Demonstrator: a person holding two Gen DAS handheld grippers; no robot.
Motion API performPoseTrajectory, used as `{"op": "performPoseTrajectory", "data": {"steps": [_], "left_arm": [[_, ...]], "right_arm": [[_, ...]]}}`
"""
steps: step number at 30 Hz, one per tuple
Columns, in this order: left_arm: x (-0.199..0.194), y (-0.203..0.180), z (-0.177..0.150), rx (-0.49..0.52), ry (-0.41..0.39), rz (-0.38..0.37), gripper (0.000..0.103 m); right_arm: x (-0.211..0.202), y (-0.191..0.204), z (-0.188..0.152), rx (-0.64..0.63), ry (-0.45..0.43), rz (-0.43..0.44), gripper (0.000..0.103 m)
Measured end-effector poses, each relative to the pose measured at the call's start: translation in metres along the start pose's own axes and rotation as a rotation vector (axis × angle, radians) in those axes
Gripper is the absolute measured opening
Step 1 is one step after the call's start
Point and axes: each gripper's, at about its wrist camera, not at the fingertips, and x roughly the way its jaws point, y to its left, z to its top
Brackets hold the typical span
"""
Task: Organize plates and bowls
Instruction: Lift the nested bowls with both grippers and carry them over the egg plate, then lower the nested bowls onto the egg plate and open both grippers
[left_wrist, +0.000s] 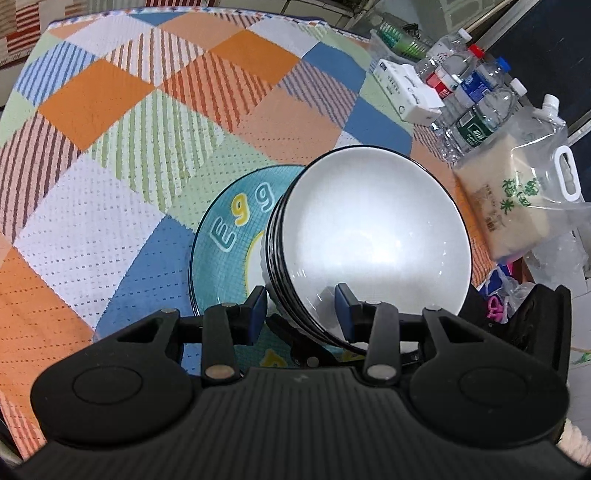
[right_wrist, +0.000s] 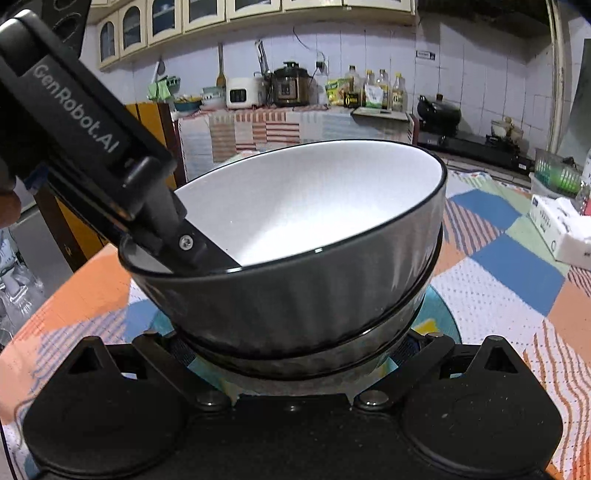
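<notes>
on top of the teal "egg" plate (left_wrist: 229, 236) sits a stack of dark bowls (right_wrist: 295, 332), and the top bowl (left_wrist: 373, 236) (white inside, black rim) is tipped up off the ones below it. the left gripper (left_wrist: 301, 306) straddles that top bowl's rim, one blue pad (left_wrist: 258, 302) outside the wall and the other inside, but whether they're actually pinching it can't be told. the right gripper (right_wrist: 295, 350) is spread wide around the bottom of the stack, its fingertips hidden behind it. beyond the plate on the checked cloth (left_wrist: 110, 147) are water bottles (left_wrist: 476, 96), a tissue pack (left_wrist: 406, 92) and a bag of rice (left_wrist: 517, 192).
</notes>
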Motion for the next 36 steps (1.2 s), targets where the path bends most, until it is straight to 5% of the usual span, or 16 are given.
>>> {"op": "performPoseTrajectory", "data": {"steps": [20, 36], "left_arm": [[0.006, -0.001, -0.011, -0.006, -0.03, 0.035, 0.039], [-0.083, -0.045, -0.05, -0.037, -0.211, 0.18, 0.059]], "right_arm": [[0.009, 0.006, -0.007, 0.008, 0.033, -0.063, 0.1], [-0.081, 0.011, -0.023, 0.014, 0.027, -0.155, 0.1]]}}
